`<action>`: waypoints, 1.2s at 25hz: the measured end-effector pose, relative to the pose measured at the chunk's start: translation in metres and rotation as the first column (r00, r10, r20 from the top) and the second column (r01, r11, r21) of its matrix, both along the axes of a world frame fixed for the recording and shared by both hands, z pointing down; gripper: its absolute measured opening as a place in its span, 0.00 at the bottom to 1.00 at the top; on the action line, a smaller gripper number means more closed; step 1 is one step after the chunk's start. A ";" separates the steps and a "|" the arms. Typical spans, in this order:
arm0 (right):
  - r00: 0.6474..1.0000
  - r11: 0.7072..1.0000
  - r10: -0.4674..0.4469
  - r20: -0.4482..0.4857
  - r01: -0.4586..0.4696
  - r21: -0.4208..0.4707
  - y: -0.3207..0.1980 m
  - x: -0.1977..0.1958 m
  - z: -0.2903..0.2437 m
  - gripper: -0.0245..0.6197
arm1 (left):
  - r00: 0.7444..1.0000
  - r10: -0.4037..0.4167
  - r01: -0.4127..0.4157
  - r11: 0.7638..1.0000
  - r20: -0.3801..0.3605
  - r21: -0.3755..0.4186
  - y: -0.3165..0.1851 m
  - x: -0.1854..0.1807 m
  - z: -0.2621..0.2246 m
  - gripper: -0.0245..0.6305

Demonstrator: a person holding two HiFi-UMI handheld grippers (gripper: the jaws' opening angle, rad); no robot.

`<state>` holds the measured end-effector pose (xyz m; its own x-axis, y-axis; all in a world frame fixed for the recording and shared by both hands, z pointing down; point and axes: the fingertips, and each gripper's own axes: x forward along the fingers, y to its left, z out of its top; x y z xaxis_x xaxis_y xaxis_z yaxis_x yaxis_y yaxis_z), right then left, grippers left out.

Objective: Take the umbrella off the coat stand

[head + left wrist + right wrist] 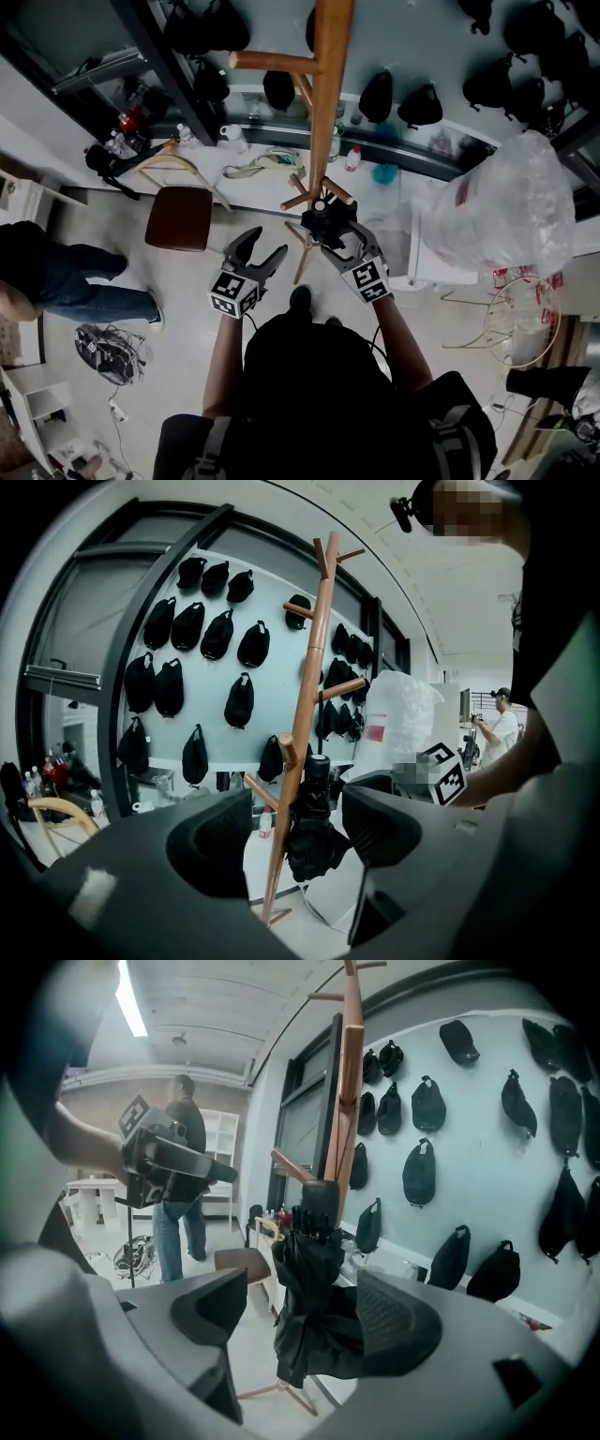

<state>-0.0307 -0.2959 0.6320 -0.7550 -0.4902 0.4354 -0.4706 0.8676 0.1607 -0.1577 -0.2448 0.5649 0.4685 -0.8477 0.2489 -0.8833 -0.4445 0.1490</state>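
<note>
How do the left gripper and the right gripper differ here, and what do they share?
The right gripper has the folded black umbrella between its jaws; the left gripper has nothing between its own. The right gripper is at the coat stand; the left gripper is held apart from it. Both have open jaws.

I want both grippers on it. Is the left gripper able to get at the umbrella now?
Probably yes: the left gripper is open, facing the umbrella with nothing between, though the stand is close.
</note>
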 end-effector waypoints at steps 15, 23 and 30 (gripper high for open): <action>0.998 0.999 0.030 -0.048 -0.029 0.015 -0.025 -0.032 0.023 0.59 | 1.000 0.010 -0.010 1.000 0.000 -0.011 -0.010 -0.031 0.005 0.49; 0.995 0.998 0.061 -0.085 -0.063 -0.014 -0.041 -0.040 0.046 0.59 | 0.999 -0.032 0.032 0.999 0.007 -0.024 -0.005 -0.055 0.009 0.49; 0.995 0.997 0.069 -0.066 -0.071 -0.030 -0.049 -0.046 0.053 0.54 | 0.998 -0.057 0.057 0.998 0.005 -0.036 -0.001 -0.066 0.013 0.49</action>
